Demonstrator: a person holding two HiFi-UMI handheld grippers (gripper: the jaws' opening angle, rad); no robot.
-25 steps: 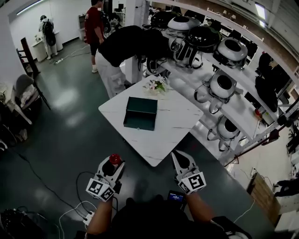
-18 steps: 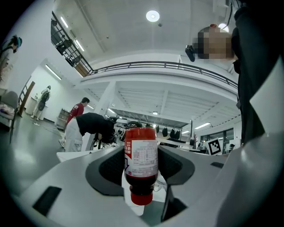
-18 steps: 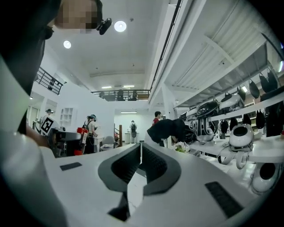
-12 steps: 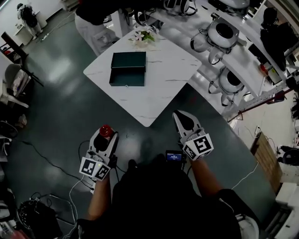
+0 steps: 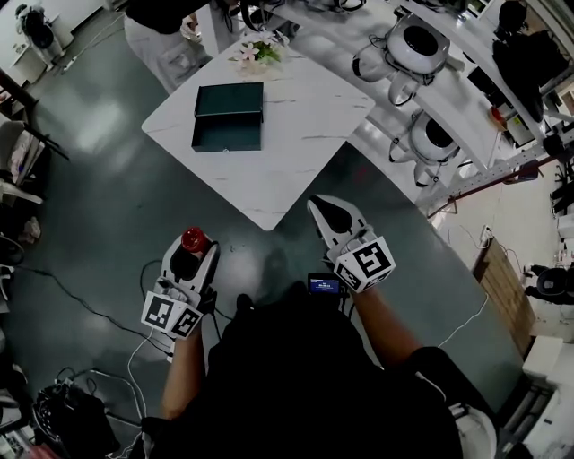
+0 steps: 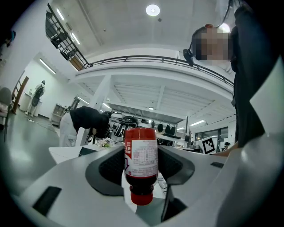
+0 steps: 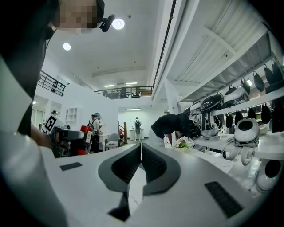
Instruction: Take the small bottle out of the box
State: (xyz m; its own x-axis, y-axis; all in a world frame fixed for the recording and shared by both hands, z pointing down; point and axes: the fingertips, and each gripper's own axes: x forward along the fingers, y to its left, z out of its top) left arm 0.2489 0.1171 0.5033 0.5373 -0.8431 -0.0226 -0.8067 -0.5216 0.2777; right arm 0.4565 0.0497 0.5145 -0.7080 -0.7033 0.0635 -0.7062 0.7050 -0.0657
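Observation:
My left gripper [image 5: 192, 248] is shut on a small red bottle [image 5: 194, 239] with a white label; it sits between the pads, cap towards the camera, in the left gripper view [image 6: 141, 164]. The dark green box [image 5: 228, 116] lies open on the white marble table [image 5: 296, 134], well ahead of both grippers. My right gripper [image 5: 325, 212] hangs near the table's front corner with its jaws shut and nothing between them; in the right gripper view [image 7: 140, 153] its tips meet.
A small bunch of flowers [image 5: 255, 53] stands at the table's far end. A person in a dark top [image 5: 161, 27] bends over beside it. Shelves with round white machines [image 5: 417, 49] run along the right. Cables [image 5: 54, 287] lie on the dark floor.
The head view has tilted further down, so the table and box sit higher in the picture. Both grippers have kept their places in front of the body, the left one still shut on the bottle.

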